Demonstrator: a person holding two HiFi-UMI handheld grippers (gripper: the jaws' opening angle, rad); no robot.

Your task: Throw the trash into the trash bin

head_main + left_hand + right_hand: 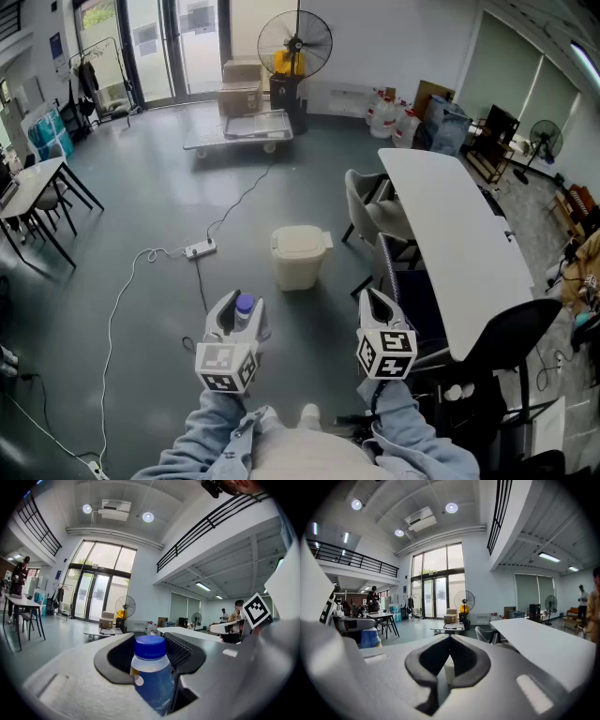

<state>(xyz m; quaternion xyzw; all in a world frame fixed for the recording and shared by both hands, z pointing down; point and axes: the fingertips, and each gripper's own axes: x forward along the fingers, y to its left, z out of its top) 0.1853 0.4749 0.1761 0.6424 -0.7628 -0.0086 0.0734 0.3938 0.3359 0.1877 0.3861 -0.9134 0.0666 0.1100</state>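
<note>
Bright daylight enters through tall glass doors (101,592); ceiling lamps (148,517) add glare, and shadows are soft. Gripper views bend and darken at the edges; the left gripper (150,653) looks blurred.

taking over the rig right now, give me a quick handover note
Left tool: shut on the bottle, blue cap up.
Right tool: shut, tips together, apparently empty. The pale shape in its gap looks like the bin beyond.
Bin: stands ahead, left of the table, apart from both tools.
Done: bottle is gripped.
Left: carry it to the bin and drop it in.
</note>
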